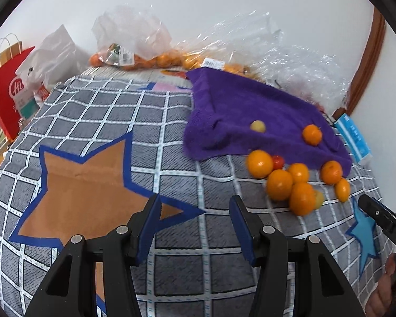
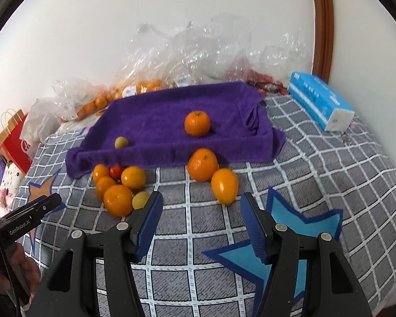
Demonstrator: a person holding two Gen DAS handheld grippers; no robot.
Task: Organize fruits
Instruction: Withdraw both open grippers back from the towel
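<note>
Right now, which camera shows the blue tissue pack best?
The right wrist view: the tissue pack lies whole beside the purple towel. The left wrist view catches it small, at the frame's edge.

seven oranges [image 2: 197,123], two yellow-green fruits [image 2: 121,142], one tomato [image 2: 116,171]

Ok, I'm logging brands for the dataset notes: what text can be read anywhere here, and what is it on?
"GenRobot.AI": on the left gripper body, in the right wrist view.
"DAS", cut off by the edge: on the right gripper body, in the left wrist view.
"Hi"-like white logo: on the red bag; not surely readable.
Bag labels: too small.
Tissue pack print: blurred.
</note>
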